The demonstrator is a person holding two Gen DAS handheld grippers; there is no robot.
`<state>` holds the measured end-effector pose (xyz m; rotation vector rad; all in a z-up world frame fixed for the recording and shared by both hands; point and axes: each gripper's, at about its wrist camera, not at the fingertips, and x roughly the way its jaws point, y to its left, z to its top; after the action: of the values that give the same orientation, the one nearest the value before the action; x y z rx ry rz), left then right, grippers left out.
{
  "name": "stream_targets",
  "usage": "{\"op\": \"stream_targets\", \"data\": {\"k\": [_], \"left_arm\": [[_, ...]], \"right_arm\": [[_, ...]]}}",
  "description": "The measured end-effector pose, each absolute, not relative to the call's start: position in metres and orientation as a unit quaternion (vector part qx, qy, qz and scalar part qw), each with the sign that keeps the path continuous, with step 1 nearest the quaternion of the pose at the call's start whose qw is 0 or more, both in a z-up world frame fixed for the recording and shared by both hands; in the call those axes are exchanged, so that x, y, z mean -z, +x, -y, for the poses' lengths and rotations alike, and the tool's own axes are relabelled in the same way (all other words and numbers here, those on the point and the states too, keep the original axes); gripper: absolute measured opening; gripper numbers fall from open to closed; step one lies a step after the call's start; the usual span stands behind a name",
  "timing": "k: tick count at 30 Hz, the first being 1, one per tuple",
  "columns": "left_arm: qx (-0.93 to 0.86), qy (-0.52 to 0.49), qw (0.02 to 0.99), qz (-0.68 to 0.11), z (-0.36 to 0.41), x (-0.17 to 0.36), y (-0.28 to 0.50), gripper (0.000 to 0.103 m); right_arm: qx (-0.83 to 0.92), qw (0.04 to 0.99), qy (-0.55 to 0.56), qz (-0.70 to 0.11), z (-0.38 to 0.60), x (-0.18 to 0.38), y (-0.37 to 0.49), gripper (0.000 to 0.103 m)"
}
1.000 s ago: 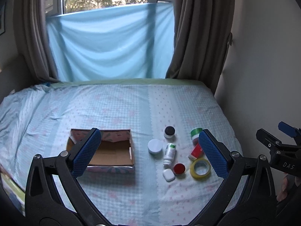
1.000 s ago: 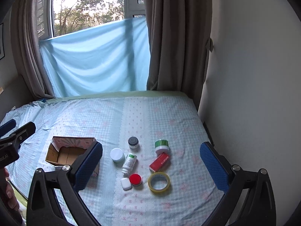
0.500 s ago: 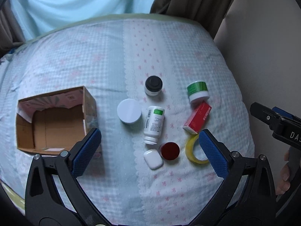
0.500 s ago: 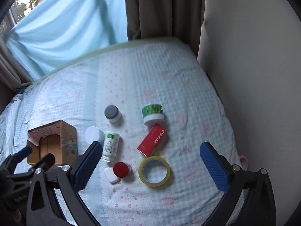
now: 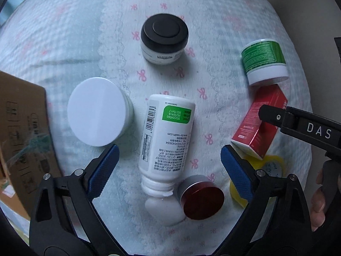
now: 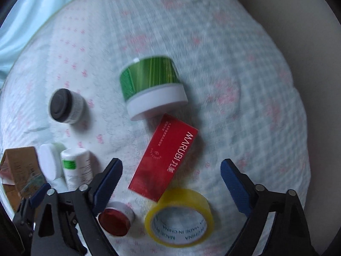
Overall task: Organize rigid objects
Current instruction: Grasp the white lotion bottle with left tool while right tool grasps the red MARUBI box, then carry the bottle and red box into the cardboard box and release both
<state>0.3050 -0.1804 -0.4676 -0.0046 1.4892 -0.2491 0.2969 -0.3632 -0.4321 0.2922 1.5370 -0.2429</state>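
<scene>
Left tool (image 5: 168, 166): closing, white bottle (image 5: 168, 136) lies between its pads, ungripped
Right tool (image 6: 171, 180): closing over red box (image 6: 166, 160), untouched

We see a white plastic bottle with a green label (image 5: 166, 136) lying on its side, cap towards us. Left of it stands a white round-lidded jar (image 5: 99, 111); farther off, a black-lidded white jar (image 5: 164, 38) stands upright. Touching the bottle's neck on the right is a small red-lidded silver tin (image 5: 201, 197). Far right, a green-labelled white tub (image 6: 152, 88) tilts against a red rectangular carton (image 6: 165, 157), whose near end overlaps a yellow roll of tape (image 6: 180, 216).
</scene>
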Motion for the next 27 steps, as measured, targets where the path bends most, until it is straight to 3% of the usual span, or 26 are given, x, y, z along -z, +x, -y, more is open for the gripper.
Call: {"op": "stream_targets", "data": {"k": [4,6,8,10,12,20,27], "left_arm": [[0.113,-0.004,0.72,-0.684,0.184,0.486,0.313,0.084],[0.114,-0.007,0.717,-0.688,0.186,0.492,0.318,0.081],[0.114,-0.004,0.713,-0.692,0.188,0.498,0.32,0.068],[0.11,0.015,0.707,-0.698,0.191,0.504,0.321,0.053],[0.107,0.036,0.707,-0.698,0.196,0.509,0.32,0.049],[0.105,0.019,0.714,-0.692,0.192,0.499,0.317,0.048],[0.109,0.002,0.737,-0.668,0.187,0.469,0.311,0.047]], "right_arm": [[0.119,0.677,0.149,-0.711,0.361,0.459,0.304,0.081],[0.123,0.669,0.157,-0.716,0.36,0.466,0.306,0.074],[0.127,0.663,0.167,-0.719,0.36,0.471,0.307,0.073],[0.133,0.663,0.172,-0.716,0.36,0.475,0.308,0.066],[0.135,0.662,0.171,-0.717,0.36,0.479,0.309,0.048],[0.137,0.662,0.198,-0.709,0.36,0.492,0.309,0.045],[0.125,0.683,0.224,-0.684,0.378,0.466,0.291,0.044]]}}
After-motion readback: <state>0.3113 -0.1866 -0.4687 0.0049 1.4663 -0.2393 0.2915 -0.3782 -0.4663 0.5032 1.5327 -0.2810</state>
